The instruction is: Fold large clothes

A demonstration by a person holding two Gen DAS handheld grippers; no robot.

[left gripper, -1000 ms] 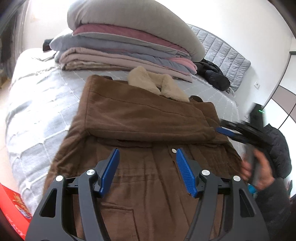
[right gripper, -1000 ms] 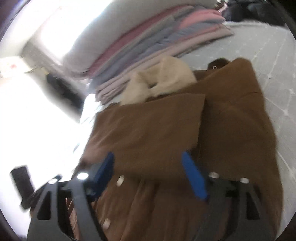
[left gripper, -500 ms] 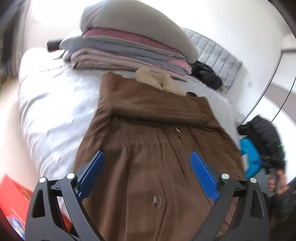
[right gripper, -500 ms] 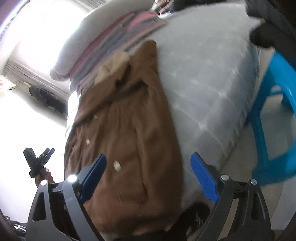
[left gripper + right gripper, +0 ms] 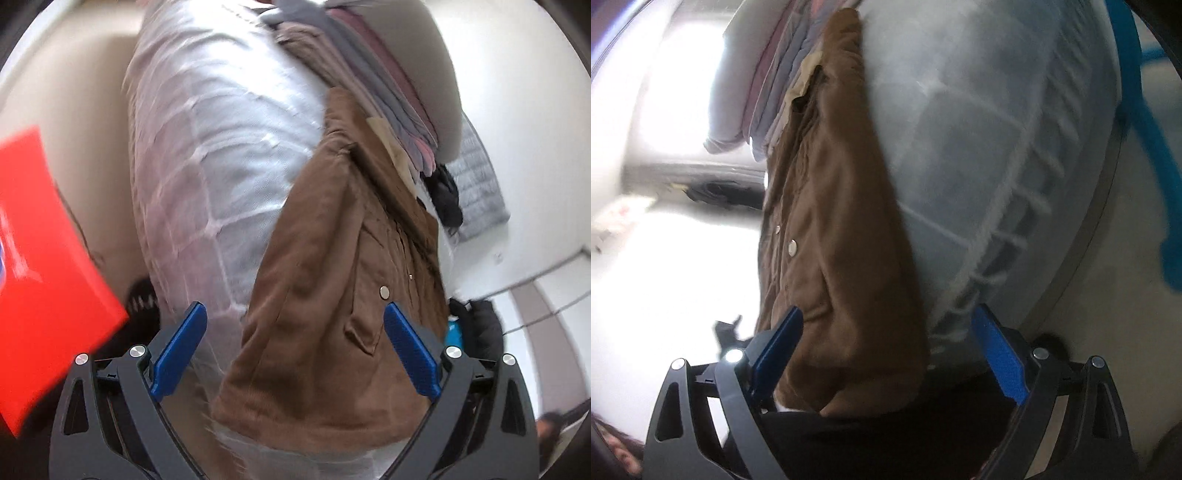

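A large brown coat [image 5: 332,295] with snap buttons and a cream fleece collar [image 5: 395,147] lies lengthwise on the bed, hem toward me. My left gripper [image 5: 294,308] hovers over the hem's left part; its jaws are opening, the blue pads stand wide and clear of the cloth. In the right wrist view the coat [image 5: 842,240] runs up the frame. My right gripper [image 5: 888,310] stands open astride the hem's right corner, and its pads press on nothing.
The bed has a pale grey quilted cover [image 5: 207,147] [image 5: 997,129]. Folded quilts under a pillow [image 5: 388,74] are stacked at the head. A red box [image 5: 37,277] lies on the floor to the left, and a blue stool [image 5: 1137,110] stands to the right.
Both grippers have drawn back from the folded sleeves to the coat's hem, sunk lower and rolled. Their jaws stand wider than a second ago.
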